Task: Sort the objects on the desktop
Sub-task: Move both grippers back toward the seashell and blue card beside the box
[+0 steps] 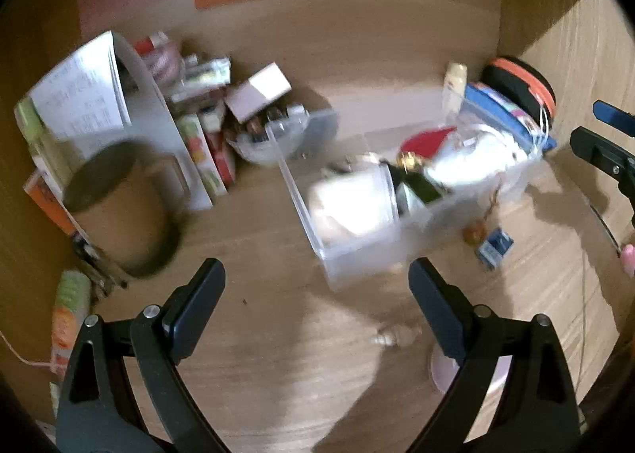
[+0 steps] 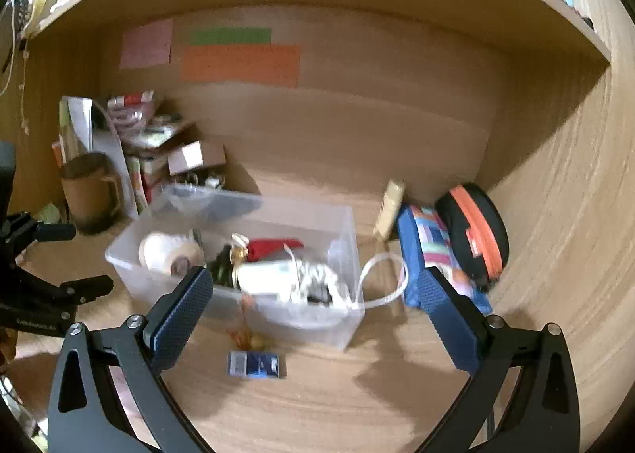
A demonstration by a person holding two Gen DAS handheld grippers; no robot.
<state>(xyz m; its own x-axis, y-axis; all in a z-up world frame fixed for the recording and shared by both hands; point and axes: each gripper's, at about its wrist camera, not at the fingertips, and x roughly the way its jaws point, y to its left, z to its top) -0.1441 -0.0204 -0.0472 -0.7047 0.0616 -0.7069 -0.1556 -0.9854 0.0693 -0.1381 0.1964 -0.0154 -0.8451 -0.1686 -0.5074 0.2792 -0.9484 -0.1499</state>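
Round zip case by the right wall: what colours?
The round zip case is black with an orange zipper band around it; clearest in the right wrist view.

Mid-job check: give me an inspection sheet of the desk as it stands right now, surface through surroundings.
Surface: wooden desk, inside a wooden alcove.
Job's things: clear bin holds a tape roll, a red item and a white bundle; a small blue packet lies on the desk in front of it.
Clutter: brown mug, stacked boxes and books at left; black-and-orange case at right.
Grippers: left gripper and right gripper both open, empty.
Cables: white strap loops out of the bin.
Surroundings: coloured sheets on the back wall.
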